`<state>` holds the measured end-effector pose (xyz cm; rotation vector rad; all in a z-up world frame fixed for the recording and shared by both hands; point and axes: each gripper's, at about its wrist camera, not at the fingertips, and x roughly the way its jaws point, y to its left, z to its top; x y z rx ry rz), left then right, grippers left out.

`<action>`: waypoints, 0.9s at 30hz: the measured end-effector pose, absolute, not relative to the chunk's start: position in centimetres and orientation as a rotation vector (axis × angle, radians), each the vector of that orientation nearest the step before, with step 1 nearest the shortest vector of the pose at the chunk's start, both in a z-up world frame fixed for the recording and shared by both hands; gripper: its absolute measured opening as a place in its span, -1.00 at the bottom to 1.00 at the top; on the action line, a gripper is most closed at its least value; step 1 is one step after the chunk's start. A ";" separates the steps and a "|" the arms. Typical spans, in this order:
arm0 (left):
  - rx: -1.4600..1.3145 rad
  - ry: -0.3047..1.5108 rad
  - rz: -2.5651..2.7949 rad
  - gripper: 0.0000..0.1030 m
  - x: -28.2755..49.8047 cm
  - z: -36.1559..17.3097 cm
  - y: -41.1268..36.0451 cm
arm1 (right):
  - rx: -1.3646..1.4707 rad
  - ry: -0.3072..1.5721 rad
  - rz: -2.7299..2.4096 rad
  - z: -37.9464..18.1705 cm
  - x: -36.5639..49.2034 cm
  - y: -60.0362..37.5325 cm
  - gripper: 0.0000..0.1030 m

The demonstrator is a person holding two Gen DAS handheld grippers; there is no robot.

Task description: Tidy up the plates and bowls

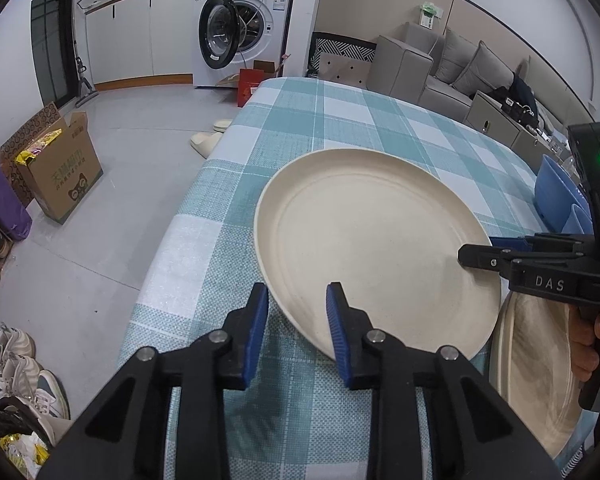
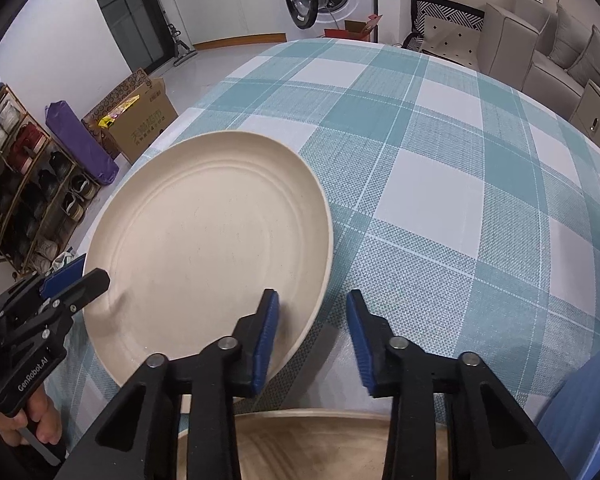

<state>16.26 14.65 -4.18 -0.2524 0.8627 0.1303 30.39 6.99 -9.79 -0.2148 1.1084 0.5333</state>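
A cream plate (image 1: 372,240) (image 2: 204,240) hangs tilted over the teal checked tablecloth (image 1: 308,128) (image 2: 440,168), gripped on two sides. My left gripper (image 1: 296,292) is shut on its near rim, with one blue pad over the plate and the other under its edge. In the right wrist view the left gripper (image 2: 88,276) pinches the plate's left rim. My right gripper (image 2: 314,296) is shut on the opposite rim, and the left wrist view shows the right gripper (image 1: 476,250) clamped there. A second, brownish plate (image 1: 532,380) (image 2: 320,440) lies flat on the cloth beneath the right gripper.
Blue bowls (image 1: 556,196) stand at the table's right side, and a blue edge (image 2: 580,420) shows in the right wrist view. The left table edge drops to a floor with a cardboard box (image 1: 60,172), shoes and a shoe rack (image 2: 24,184). A washing machine and sofa stand beyond.
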 end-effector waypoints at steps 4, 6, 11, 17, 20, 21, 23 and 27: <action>-0.241 0.865 0.124 -0.57 16.2 -4.2 14.3 | -0.244 1.099 0.545 -9.8 29.9 7.5 -0.49; -0.236 0.866 0.127 -0.57 16.3 -4.1 14.2 | -0.260 1.090 0.537 -9.7 29.7 7.7 -0.49; -0.244 0.859 0.132 -0.58 16.1 -4.0 14.5 | -0.268 1.067 0.534 -9.4 29.5 7.7 -0.56; -0.237 0.846 0.139 -0.58 16.0 -3.7 14.5 | -0.282 1.035 0.539 -9.0 29.2 7.7 -0.56; -0.238 0.835 0.138 -0.58 15.8 -3.4 14.5 | -0.280 1.029 0.540 -8.9 29.1 7.6 -0.56; -0.237 0.832 0.139 -0.58 15.7 -3.3 14.4 | -0.280 1.025 0.541 -8.8 29.0 7.6 -0.56; -0.237 0.825 0.139 -0.58 15.6 -3.1 14.4 | -0.279 1.017 0.543 -8.6 28.9 7.5 -0.56; -0.242 0.814 0.134 -0.58 15.4 -2.6 14.4 | -0.279 1.004 0.547 -8.1 28.6 7.4 -0.56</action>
